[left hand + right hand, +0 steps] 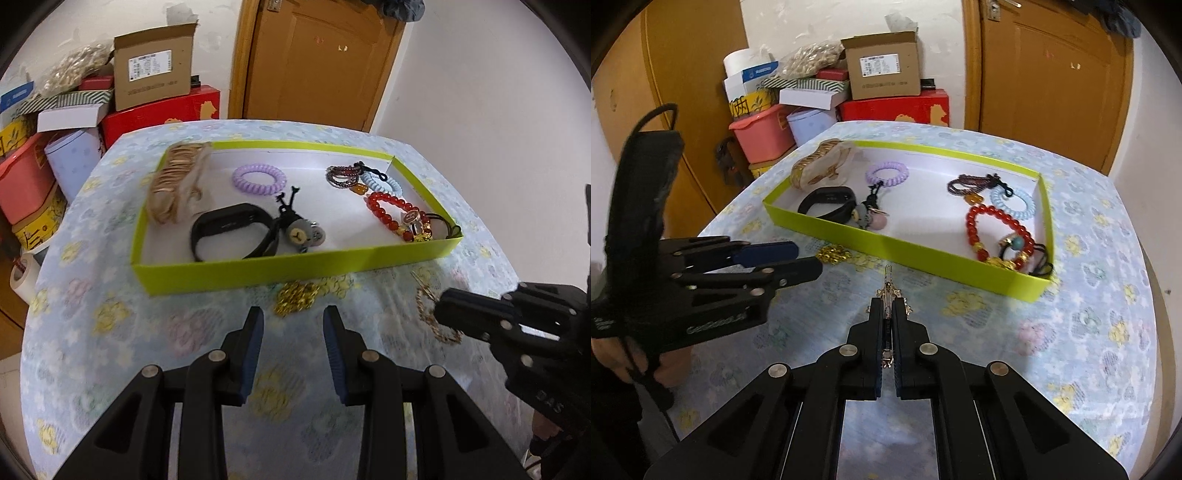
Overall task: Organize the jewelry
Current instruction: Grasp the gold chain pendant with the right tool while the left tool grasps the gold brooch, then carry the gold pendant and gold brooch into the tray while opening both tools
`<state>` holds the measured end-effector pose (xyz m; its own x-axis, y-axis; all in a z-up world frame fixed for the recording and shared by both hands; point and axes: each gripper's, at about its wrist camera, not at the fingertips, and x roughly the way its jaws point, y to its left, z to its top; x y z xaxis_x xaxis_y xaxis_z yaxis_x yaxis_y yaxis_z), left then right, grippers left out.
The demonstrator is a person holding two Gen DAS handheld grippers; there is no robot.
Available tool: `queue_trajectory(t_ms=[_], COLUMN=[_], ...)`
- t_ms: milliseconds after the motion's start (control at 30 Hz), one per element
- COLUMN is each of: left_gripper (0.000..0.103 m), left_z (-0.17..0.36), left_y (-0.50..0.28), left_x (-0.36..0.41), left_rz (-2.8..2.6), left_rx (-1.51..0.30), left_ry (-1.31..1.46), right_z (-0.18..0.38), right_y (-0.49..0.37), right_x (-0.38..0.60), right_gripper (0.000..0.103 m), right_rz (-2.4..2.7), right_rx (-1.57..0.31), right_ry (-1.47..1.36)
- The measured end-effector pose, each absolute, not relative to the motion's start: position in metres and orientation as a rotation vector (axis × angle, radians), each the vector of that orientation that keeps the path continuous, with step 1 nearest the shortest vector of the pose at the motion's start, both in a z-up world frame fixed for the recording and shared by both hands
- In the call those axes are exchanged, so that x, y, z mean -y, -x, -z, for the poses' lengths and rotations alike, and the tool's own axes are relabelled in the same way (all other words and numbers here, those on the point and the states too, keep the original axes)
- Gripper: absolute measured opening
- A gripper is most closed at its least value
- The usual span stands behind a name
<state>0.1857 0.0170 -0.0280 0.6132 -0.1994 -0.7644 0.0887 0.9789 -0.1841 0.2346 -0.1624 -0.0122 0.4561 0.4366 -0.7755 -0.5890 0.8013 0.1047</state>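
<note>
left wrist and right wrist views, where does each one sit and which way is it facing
Left wrist: rides the left tool, angled down over the table at the green tray; its open fingers and the right tool show.
Right wrist: rides the right tool, angled down the same way; its fingers are shut on a gold chain, with the left tool and a hand at left.
Shared: tray, red bead bracelet, gold pile, door.

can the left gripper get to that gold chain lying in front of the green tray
Probably yes. The left gripper is open, empty and pointed at the gold chain, with only bare tablecloth between; the right gripper sits off to the side.
</note>
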Motion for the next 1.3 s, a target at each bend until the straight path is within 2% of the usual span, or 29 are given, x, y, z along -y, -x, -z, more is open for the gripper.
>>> queue_trajectory(t_ms=[267, 333, 400, 500, 733, 1300], left_gripper=[0.035, 0.03, 0.016, 0.011, 0.01, 0.01], left_z=[0.033, 0.034, 0.034, 0.034, 0.026, -0.031], left_y=[-0.199, -0.2, -0.2, -0.199, -0.186, -0.152], left_x=[0.003, 0.01, 0.017, 0.022, 0.017, 0.001], left_rz=[0.134, 0.107, 0.11, 0.106, 0.152, 0.209], left_rx=[-0.899, -0.894, -0.887, -0.89, -0.879, -0.766], left_ry=[0.042, -0.02, -0.058, -0.078, -0.009, 0.07], right_z=[0.013, 0.012, 0.013, 0.012, 0.006, -0.012], right_y=[-0.238, -0.239, -0.239, -0.238, -0.23, -0.219], right_x=[0.18, 0.183, 0.186, 0.188, 0.196, 0.207], right_gripper=[0.004, 0.004, 0.004, 0.004, 0.004, 0.004], right_rz=[-0.62, -0.617, -0.616, -0.615, -0.609, -0.604], right_rx=[-0.896, -0.894, -0.892, -0.891, -0.879, -0.84], right_ry=[0.147, 0.139, 0.132, 0.125, 0.119, 0.092])
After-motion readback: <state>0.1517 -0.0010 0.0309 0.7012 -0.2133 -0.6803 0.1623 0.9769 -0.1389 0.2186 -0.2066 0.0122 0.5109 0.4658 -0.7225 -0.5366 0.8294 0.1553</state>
